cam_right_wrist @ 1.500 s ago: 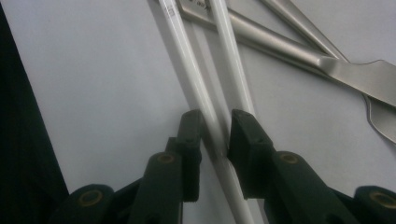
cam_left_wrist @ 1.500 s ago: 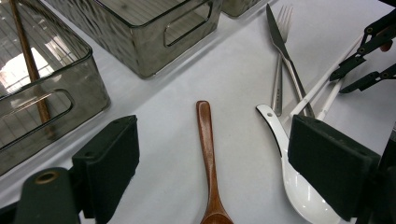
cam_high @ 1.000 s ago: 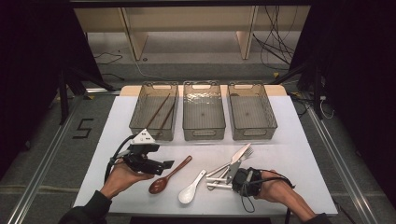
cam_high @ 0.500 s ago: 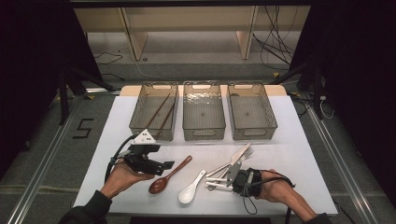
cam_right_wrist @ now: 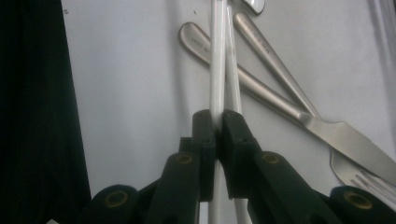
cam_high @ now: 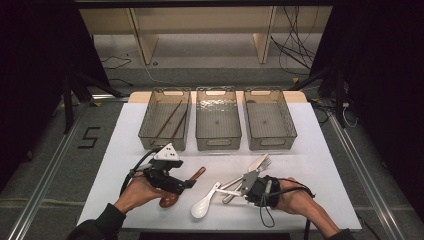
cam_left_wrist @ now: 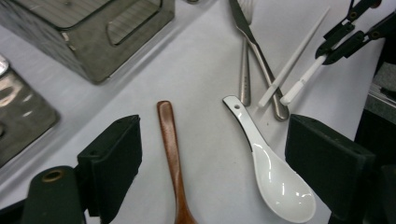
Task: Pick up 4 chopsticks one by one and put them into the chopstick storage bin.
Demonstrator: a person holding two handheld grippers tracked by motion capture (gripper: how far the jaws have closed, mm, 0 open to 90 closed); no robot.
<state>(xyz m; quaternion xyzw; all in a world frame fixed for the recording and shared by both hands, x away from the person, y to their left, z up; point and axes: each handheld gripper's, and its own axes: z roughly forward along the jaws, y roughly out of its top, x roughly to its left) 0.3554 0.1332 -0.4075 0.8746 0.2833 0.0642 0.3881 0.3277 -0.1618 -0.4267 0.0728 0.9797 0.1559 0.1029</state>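
My left gripper [cam_left_wrist: 219,168] is open, its jaws wide apart just above the table. Between them lie the handle of a brown wooden spoon [cam_left_wrist: 170,149] and a white ceramic spoon [cam_left_wrist: 273,175], neither touched. In the high view this gripper [cam_high: 187,184] sits at the front left over the brown spoon [cam_high: 199,173]. My right gripper [cam_right_wrist: 217,135] is shut on a pair of white chopsticks [cam_right_wrist: 218,56], which lie low across a metal knife [cam_right_wrist: 327,133] and a fork. Seen from above, the right gripper [cam_high: 243,183] is right of the white spoon [cam_high: 202,205].
Three clear bins stand in a row at the back: the left one [cam_high: 145,134] holds brown chopsticks [cam_high: 170,120], then the middle [cam_high: 218,145] and right one [cam_high: 272,145]. The knife and fork [cam_high: 258,164] lie ahead of my right hand. A bin's corner [cam_left_wrist: 93,56] is near the left gripper.
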